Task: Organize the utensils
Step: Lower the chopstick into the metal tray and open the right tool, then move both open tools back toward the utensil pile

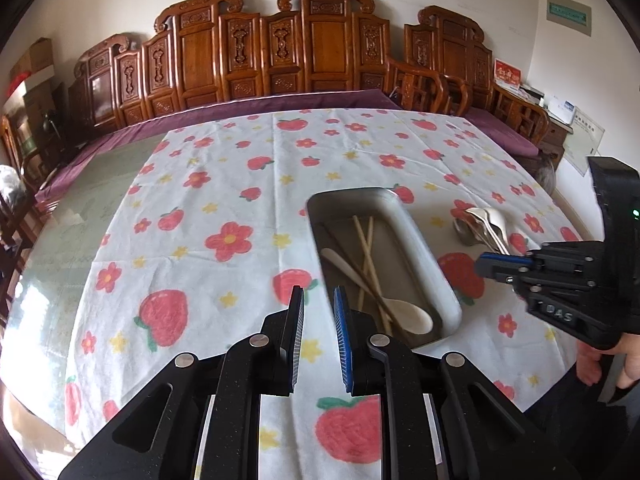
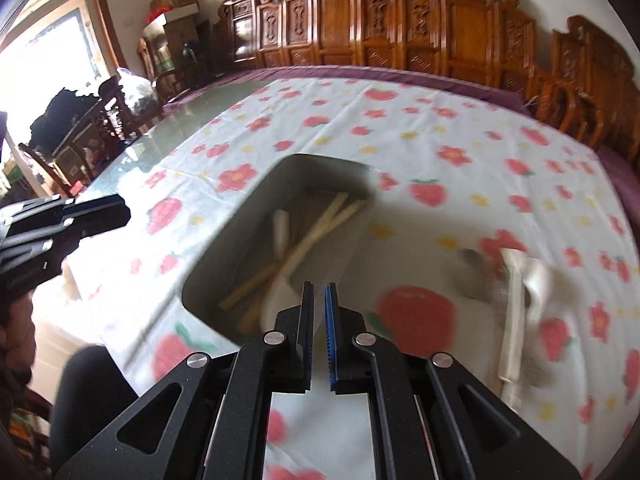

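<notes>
While the left wrist view looks down over the worktop (image 1: pixel 208 200) with its strawberry-print cloth, the left claw (image 1: pixel 319 300) sits at the bottom centre with its pads a narrow gap apart and nothing between them. Just right of it lies the metal tray (image 1: pixel 436 264), holding a white spoon (image 1: pixel 404 314) crossed over several chopsticks (image 1: pixel 368 248). Further right, at mid-height, a small pile of loose spoons (image 1: pixel 486 228) rests on the cloth beside the tray. At the right edge the right claw (image 1: pixel 486 266) reaches in, fingers together, tips near that pile, a hand (image 1: pixel 624 364) below it.

From the right wrist view, which is blurred, the right claw (image 2: pixel 319 292) fills the bottom centre, pads nearly together and empty. The tray (image 2: pixel 224 240) sits above and left of it with the chopsticks (image 2: pixel 320 224) inside; the loose spoons (image 2: pixel 520 280) lie at right centre. The left claw (image 2: pixel 100 212) pokes in from the left edge.

Judging by this, sorting is partly done: some utensils are in the tray, the pile is not. Next the right claw would need to open, drop over one spoon handle, and close on it cleanly without dragging its neighbours.
</notes>
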A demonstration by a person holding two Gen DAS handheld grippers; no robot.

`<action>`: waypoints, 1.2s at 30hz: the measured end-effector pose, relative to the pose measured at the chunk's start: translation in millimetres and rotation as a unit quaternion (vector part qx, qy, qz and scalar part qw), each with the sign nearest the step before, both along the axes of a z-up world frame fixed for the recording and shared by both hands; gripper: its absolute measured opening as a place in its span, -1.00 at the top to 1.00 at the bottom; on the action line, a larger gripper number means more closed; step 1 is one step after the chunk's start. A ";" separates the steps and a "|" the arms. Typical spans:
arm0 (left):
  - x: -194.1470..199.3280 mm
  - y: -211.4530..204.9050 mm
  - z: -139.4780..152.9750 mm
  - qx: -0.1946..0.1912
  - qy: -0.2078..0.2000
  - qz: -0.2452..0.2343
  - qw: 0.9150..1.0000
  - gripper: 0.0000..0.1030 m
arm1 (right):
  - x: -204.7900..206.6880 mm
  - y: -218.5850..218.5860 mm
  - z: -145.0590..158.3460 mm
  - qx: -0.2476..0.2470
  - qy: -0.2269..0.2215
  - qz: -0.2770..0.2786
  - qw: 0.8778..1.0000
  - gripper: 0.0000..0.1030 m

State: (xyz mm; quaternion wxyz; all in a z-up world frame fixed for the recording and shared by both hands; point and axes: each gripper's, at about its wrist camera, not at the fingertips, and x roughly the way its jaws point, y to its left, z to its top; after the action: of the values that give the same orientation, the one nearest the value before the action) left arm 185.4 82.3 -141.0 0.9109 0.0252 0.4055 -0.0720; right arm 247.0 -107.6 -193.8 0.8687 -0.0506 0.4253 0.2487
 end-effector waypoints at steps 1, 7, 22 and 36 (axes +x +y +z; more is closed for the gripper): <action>0.4 -5.3 -0.2 -0.002 0.001 -0.003 1.000 0.72 | -4.8 -13.2 0.9 -0.005 -0.006 -0.006 1.000 0.86; 1.3 -52.7 0.0 -0.006 0.000 -0.031 1.000 0.72 | -17.3 -81.1 -1.4 -0.006 -0.021 -0.035 0.999 0.86; 10.2 -151.2 -33.0 -0.004 0.035 -0.085 0.996 0.70 | -26.0 -161.5 -19.5 -0.031 -0.029 -0.077 0.996 0.66; 47.8 -220.0 -63.1 -0.007 0.068 -0.117 0.991 0.60 | -20.9 -199.5 -14.4 0.000 -0.022 -0.110 0.994 0.55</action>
State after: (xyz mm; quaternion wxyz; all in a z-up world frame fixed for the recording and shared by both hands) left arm 233.2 -137.8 -204.1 0.8665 0.0609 0.4605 -0.1830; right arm 226.1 -307.1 -208.2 0.8998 -0.0091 0.4094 0.1508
